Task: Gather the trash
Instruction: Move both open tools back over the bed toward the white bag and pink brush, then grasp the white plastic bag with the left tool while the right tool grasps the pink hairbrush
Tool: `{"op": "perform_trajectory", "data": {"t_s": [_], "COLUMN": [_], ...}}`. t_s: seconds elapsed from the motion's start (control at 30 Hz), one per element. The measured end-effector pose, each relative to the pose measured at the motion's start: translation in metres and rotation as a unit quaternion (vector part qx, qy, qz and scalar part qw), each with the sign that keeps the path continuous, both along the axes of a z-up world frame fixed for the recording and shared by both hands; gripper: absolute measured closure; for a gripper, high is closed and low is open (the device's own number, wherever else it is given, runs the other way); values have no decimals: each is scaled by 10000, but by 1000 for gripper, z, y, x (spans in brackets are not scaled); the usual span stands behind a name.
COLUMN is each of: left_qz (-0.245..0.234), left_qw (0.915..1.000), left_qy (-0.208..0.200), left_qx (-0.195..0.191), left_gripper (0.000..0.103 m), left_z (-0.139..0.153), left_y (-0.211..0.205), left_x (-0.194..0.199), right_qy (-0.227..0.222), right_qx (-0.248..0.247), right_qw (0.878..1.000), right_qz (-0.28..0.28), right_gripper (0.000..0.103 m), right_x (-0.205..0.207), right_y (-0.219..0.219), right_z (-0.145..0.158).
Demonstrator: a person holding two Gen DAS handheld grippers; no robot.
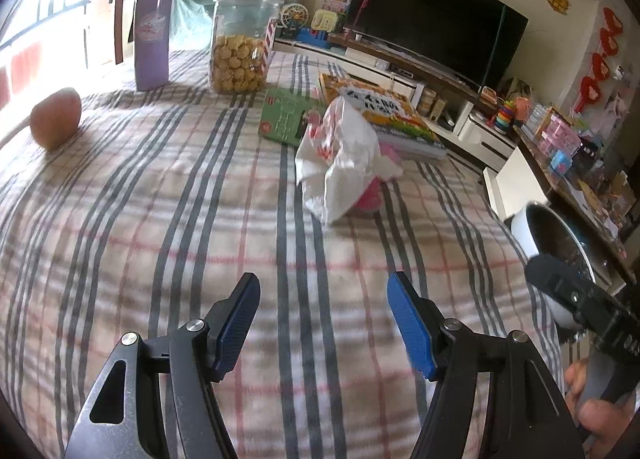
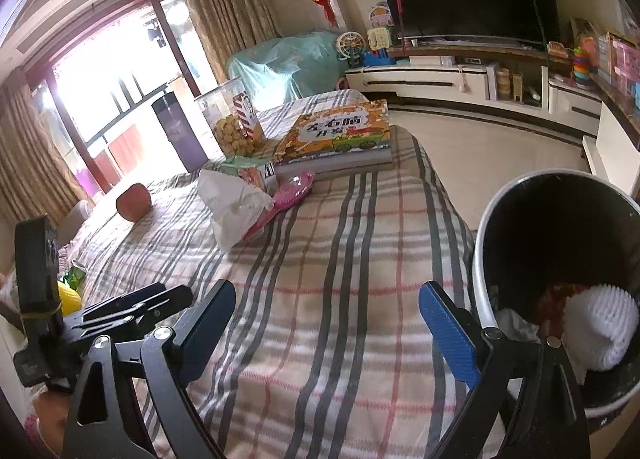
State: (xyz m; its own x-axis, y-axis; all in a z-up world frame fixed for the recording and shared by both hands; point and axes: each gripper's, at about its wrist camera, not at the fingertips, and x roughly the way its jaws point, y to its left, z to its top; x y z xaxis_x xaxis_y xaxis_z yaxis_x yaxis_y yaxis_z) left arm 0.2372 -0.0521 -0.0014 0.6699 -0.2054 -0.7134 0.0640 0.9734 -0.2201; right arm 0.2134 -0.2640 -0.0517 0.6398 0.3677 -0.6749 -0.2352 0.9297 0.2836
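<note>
Both my left gripper (image 1: 323,323) and right gripper (image 2: 327,333) hang released over the checked table (image 1: 160,219); crumpled white bag (image 1: 338,161) half hides a pink brush (image 2: 286,195), bin (image 2: 560,279) cut off.

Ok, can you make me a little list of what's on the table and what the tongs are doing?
surface: plaid cloth
trash: crumpled white bag, lying on a pink brush
bin: beside the table, already has some trash inside
other things: cookie jar, purple tumbler, books, a round reddish fruit
left tongs: open, empty
right tongs: open, empty
</note>
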Motion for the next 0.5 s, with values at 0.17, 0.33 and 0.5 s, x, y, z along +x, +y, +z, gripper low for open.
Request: {"op": "perform_trajectory", "data": {"t_s": [0.17, 0.33, 0.5], "left_qz": [-114, -143, -388], "left_qw": [9998, 9996, 9991], "left_qy": [-158, -248, -164], "left_qx": [-32, -32, -91], "left_gripper": [39, 41, 65], "left_z": [-1, -7, -19], "left_y": [-5, -7, -10], "left_x": [24, 52, 76], "right_qy": [-99, -38, -2], "right_qx": [16, 23, 84], "right_qw": [9999, 10000, 10000], "right_qz": [-76, -28, 3], "right_gripper": [9, 9, 9], "right_x": [4, 10, 14], "right_y": [-3, -3, -4], "right_z": [2, -3, -6]}}
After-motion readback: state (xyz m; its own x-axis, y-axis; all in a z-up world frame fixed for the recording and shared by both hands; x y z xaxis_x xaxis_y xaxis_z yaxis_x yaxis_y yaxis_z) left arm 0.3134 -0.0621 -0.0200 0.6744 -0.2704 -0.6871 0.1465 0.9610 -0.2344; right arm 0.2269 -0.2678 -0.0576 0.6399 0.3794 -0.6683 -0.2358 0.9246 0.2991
